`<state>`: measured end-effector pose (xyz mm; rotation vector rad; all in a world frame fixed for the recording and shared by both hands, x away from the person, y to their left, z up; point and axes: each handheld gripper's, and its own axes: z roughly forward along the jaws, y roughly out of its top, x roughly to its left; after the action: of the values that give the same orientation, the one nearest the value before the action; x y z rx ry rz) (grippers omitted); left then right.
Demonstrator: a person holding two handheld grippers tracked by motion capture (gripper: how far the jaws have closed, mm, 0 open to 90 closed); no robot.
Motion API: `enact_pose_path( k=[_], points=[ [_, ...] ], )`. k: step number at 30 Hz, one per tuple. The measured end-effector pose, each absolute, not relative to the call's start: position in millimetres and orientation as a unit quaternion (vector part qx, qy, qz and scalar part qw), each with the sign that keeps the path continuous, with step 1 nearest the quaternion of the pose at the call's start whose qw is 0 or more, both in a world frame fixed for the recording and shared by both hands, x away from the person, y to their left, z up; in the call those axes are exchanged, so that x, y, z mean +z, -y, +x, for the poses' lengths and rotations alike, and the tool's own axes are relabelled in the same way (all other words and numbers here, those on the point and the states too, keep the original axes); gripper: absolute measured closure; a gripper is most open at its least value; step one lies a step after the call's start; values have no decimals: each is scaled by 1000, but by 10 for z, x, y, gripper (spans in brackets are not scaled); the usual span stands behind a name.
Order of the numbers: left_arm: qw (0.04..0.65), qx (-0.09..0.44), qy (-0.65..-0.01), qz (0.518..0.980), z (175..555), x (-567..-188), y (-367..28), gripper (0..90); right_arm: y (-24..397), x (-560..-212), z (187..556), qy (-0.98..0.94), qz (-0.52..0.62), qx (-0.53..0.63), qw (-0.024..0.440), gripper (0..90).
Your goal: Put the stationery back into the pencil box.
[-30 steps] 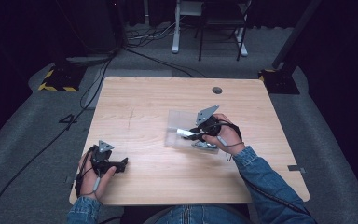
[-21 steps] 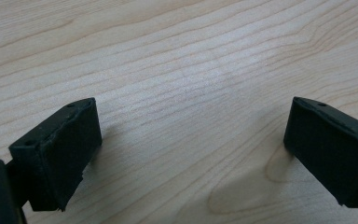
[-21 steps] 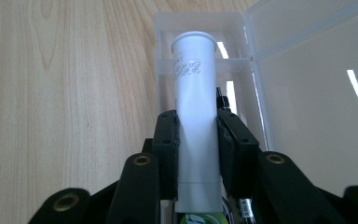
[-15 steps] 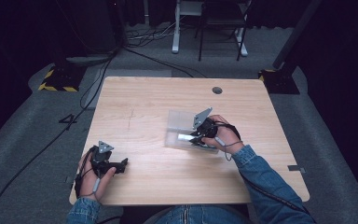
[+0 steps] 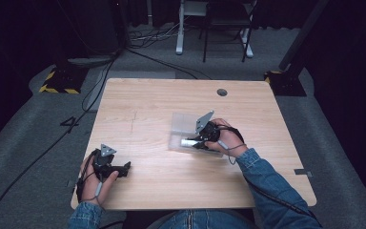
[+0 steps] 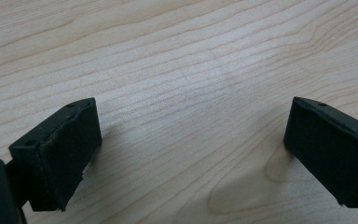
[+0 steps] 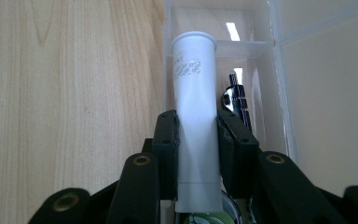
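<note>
The right gripper was seen with its fingers clamped on a white tube. The tube was held over the near edge of a clear plastic box lying near the middle of the counter. A dark pen was noted inside the box, just beside the tube. The left gripper was rested at the counter's near left, fingers wide apart with nothing between them.
</note>
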<state>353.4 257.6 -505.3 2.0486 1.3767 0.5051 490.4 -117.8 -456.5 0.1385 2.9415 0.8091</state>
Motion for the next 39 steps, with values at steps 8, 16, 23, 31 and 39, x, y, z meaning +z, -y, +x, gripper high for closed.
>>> enact_pose_path(
  k=[8, 16, 23, 31, 39],
  points=[
    [306, 191, -520, 774, 3534, -5053, -2576, 42, 1161, -4616, 4922, -962, 42, 266, 41, 710],
    [306, 191, -520, 774, 3534, -5053, -2576, 42, 1167, -4636, 4940, -960, 45, 273, 46, 712],
    [306, 191, -520, 774, 3534, -5053, -2576, 42, 1195, -4627, 4962, -958, 44, 276, 66, 685],
    [306, 191, -520, 774, 3535, -5053, -2576, 42, 1233, -4612, 4991, -956, 43, 279, 82, 630],
    [306, 191, -520, 774, 3534, -5053, -2576, 42, 1290, -4593, 5018, -954, 53, 281, 89, 616]
  ],
)
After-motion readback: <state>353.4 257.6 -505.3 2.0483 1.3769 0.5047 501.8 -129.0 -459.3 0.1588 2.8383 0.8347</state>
